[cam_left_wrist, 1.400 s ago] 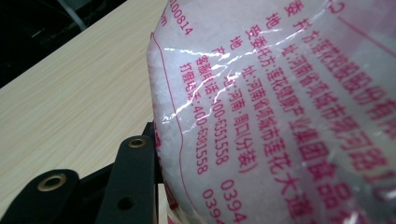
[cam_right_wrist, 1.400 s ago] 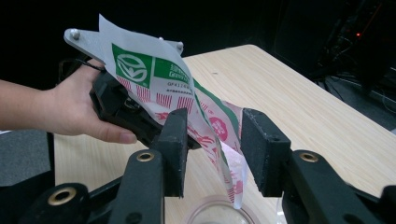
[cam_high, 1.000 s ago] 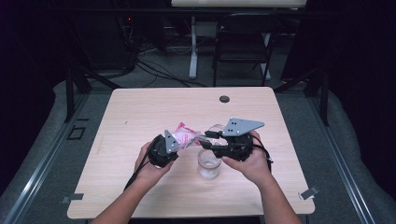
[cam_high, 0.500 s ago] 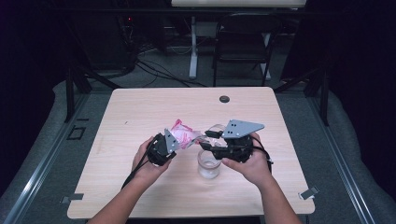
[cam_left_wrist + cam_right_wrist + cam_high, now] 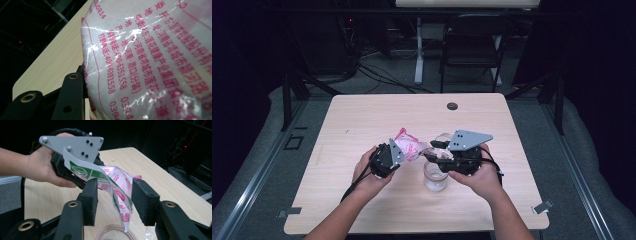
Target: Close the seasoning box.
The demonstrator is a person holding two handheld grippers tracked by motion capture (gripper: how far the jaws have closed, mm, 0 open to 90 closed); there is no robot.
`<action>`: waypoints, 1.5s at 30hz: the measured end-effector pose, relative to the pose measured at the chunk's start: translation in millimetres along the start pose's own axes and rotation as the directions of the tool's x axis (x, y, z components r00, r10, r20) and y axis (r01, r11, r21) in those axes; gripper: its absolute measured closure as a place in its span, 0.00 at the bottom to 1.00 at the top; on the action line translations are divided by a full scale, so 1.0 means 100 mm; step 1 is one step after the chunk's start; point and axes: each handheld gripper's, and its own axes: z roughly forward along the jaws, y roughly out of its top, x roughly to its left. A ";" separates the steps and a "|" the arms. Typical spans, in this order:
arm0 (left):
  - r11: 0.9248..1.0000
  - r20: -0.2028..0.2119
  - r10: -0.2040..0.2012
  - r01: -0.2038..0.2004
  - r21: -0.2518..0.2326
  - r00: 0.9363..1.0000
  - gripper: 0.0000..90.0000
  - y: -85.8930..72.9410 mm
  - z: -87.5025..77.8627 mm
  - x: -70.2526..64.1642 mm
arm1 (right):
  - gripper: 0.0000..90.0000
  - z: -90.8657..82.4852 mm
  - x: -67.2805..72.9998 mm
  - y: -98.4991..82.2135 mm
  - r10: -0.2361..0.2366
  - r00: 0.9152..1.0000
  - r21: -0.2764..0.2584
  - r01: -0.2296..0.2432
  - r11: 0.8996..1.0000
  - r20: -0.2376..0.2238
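Jaws of the right hand-held gripper [image 5: 435, 150] have just been opening. Now they stand wide apart. A torn strip [image 5: 123, 207] of the bag [image 5: 411, 148] hangs between them, but the pads do not press on it. So I think this hand-held gripper has let go of the strip after pulling it, and the bag may now be open at the top.

The left hand-held gripper [image 5: 398, 151] is closed about half way on the bag and holds it up above the tabletop [image 5: 362, 120]. The bag is tilted toward the other hand. A clear cup [image 5: 435, 176] stands on the tabletop just under the right hand-held gripper, and the strip dangles over its rim. To me, the next job looks like tipping the bag so the white stuff inside falls into the cup. The strip could get in the way of the pour.

The bag is see-through with pink writing. In the left gripper view the writing is Chinese. I can read 河南省项城市 and 河南·周口(分装), which are place names. I can also read part of a firm name, 莲花健康产业集团. There are two phone numbers, 400-6351558 and 400-6381558, and the digits 0814 near the top edge. In the right gripper view the strip has a green band with a round white mark on it, too small for me to read.
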 end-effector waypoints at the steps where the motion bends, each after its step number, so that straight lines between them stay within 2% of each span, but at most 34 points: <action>1: 1.000 -0.002 -0.004 0.004 0.001 1.000 0.67 0.00 0.00 -0.01 | 0.64 0.00 0.00 0.00 -0.002 1.000 0.003 0.002 1.000 0.000; 7: 1.000 -0.005 0.013 -0.013 -0.002 1.000 0.67 0.02 0.01 -0.02 | 0.70 0.01 0.02 0.00 -0.011 1.000 0.022 0.012 1.000 -0.005; 14: 1.000 -0.010 0.027 -0.027 0.002 1.000 0.67 0.03 0.01 -0.02 | 0.70 0.02 0.04 0.01 -0.034 0.999 0.039 0.035 0.999 -0.025; 23: 0.999 0.001 0.042 -0.042 0.019 0.999 0.67 0.03 0.02 -0.05 | 0.62 0.09 0.10 0.01 -0.062 0.997 0.049 0.064 0.997 -0.045; 29: 0.998 0.006 0.063 -0.063 0.018 0.998 0.67 0.03 0.04 -0.07 | 0.61 0.14 0.12 -0.01 -0.070 0.996 0.062 0.074 0.995 -0.058; 32: 0.998 0.014 0.065 -0.065 0.021 0.998 0.67 0.01 0.04 -0.08 | 0.65 0.14 0.12 -0.01 -0.069 0.996 0.065 0.073 0.995 -0.062; 35: 0.998 0.017 0.051 -0.052 0.022 0.999 0.67 0.00 0.05 -0.08 | 0.73 0.15 0.12 -0.02 -0.073 0.995 0.072 0.078 0.994 -0.066; 39: 0.998 0.016 0.053 -0.054 0.021 0.998 0.67 0.00 0.05 -0.08 | 0.82 0.15 0.12 -0.03 -0.070 0.995 0.090 0.077 0.993 -0.073; 45: 0.999 0.022 0.051 -0.052 0.018 0.998 0.68 -0.01 0.05 -0.07 | 0.96 0.16 0.10 -0.05 -0.020 0.995 0.110 0.031 0.993 -0.099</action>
